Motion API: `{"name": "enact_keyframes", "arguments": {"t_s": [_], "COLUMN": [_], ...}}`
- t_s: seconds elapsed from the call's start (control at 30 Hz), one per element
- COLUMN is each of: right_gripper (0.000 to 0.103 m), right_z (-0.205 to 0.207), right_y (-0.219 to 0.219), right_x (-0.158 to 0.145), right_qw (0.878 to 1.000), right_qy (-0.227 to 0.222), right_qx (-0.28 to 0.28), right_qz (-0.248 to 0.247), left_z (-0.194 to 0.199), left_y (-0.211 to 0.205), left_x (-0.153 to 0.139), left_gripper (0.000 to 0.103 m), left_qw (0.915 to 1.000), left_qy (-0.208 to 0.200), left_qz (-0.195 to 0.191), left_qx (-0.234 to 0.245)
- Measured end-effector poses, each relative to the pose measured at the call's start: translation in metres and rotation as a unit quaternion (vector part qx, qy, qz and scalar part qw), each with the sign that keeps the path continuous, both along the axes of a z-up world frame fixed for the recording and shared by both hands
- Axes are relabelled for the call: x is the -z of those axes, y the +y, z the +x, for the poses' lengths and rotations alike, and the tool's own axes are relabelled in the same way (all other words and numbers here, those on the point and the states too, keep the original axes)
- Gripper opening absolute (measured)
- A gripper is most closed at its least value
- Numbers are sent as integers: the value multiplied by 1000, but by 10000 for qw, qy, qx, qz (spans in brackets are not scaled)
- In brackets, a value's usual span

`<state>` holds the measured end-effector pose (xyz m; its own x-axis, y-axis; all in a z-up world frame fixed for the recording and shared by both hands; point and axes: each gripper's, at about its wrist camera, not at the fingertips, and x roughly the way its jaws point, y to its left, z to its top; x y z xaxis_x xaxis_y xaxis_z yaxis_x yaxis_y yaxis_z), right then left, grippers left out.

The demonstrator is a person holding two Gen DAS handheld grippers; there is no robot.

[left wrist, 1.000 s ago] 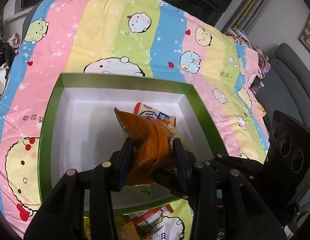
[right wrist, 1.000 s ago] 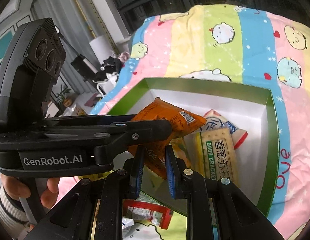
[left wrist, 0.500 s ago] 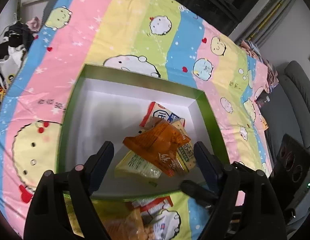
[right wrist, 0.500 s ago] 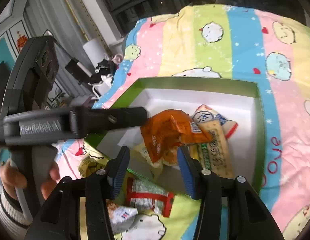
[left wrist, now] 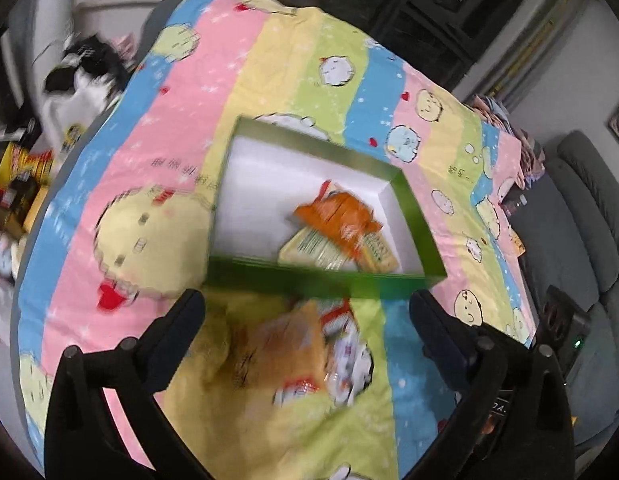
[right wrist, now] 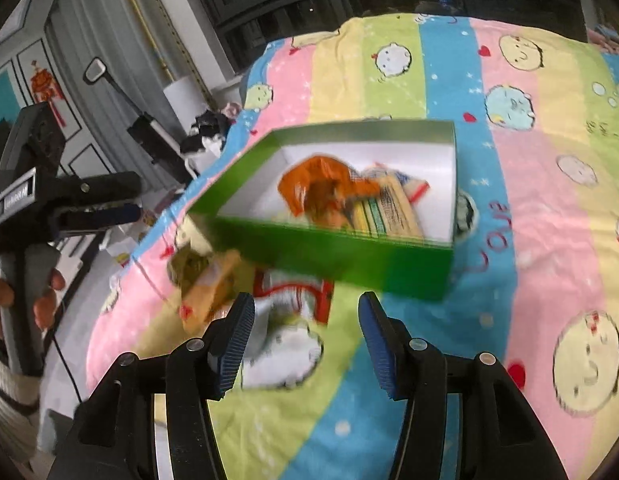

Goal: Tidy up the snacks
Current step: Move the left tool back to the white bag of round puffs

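Inside green box [left wrist: 325,280], orange packet [left wrist: 337,220]

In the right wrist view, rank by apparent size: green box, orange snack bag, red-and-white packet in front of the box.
1. green box
2. and 3. orange snack bag and red-and-white packet: look alike; blur and the box hide their outlines, so unranked.

The loose snack packets [left wrist: 309,360] lying before the green box [left wrist: 321,280] are smeared by motion blur, so their print cannot be read. The lower packets in the box are partly covered by the orange bag [right wrist: 321,188]. The claw handles are cut off by the lower picture edges.
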<state>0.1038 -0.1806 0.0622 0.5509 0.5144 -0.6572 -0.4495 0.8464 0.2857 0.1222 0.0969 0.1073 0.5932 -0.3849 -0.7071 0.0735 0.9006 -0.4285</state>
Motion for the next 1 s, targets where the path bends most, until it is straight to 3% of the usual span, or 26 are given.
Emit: {"name": "enact_keyframes", "arguments": {"t_s": [0.27,0.43,0.5,0.6,0.7,0.83,1.0], "right_gripper": [55,55,55,55,55,55,55], "right_z": [-35,-49,-53,-55,-57,-60,-55], "right_y": [3,12,16,21,29,40,52], "right_x": [8,10,13,16,20,24,30], "right_qw": [9999,9998,9997,9994,9988,9973,9960], "right_qy": [40,72,67,90,23,-82,-58], "right_qx": [-131,-192,-226,-286,-301,-462,-621], "right_qz": [-93,-41,-117,-169,-376,-568,-643], "left_z": [-49,-79,-85,-79,-76,-76,-62], "left_y": [28,23,11,-10,-22,-31,-35], "left_x": [36,40,40,53,72,77,90], "left_gripper": [102,102,102,102,102,101,100], "left_qw": [9949,9890,9916,9979,9964,9982,9975], "left_qy": [476,-220,-312,116,407,224,332], "left_qz": [-793,-1407,-1252,-618,-692,-526,-608], "left_qx": [-412,-402,-124,139,276,180,139]}}
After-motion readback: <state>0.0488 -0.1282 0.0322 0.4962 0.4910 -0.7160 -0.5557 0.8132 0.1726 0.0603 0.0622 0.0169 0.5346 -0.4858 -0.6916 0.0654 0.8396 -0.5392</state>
